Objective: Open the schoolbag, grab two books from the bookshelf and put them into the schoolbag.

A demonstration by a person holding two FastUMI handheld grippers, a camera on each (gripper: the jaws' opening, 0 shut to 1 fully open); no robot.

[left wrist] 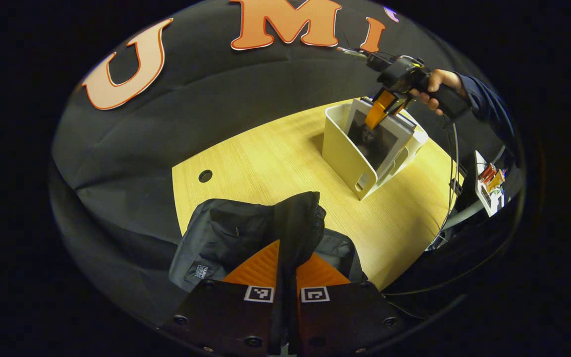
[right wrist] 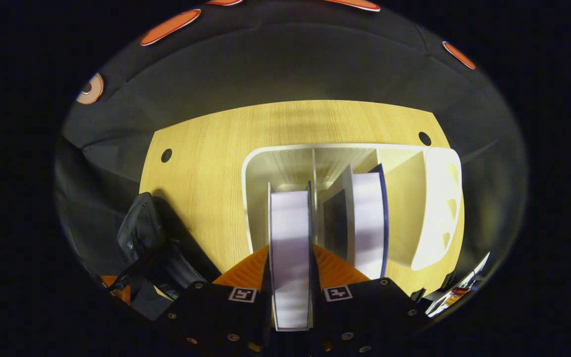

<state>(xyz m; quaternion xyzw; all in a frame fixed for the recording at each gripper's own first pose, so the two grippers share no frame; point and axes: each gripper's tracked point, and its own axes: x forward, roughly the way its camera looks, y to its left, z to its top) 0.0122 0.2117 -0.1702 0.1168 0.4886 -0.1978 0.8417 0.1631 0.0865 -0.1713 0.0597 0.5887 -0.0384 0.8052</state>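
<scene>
Nearest my right claw (right wrist: pixel 290 277) is the book (right wrist: pixel 290 248) it holds: both orange fingers press on its covers, one on each side, with the white page edge facing up at me. The book stands on end in the left compartment of the white bookshelf (right wrist: pixel 436 198), its long axis running straight away from me along my fingers, so I judge the coming move to be a pull back along that line, clear of the divider. A second book (right wrist: pixel 369 223) leans in the next compartment, just beside the first (that one looks like the natural follow-up).

My left claw (left wrist: pixel 285 265) is pinched narrow on a raised fold of the black schoolbag (left wrist: pixel 246 233), holding the fabric up by the zip. The schoolbag sits at the near edge of the wooden table (left wrist: pixel 275 153), well apart from the bookshelf, which stands toward the far right edge. From the left gripper view I can see my right hand (left wrist: pixel 431 87) reaching down into the bookshelf from above. The schoolbag lies to the left of the bookshelf, so the book must travel that way, toward my left claw.
</scene>
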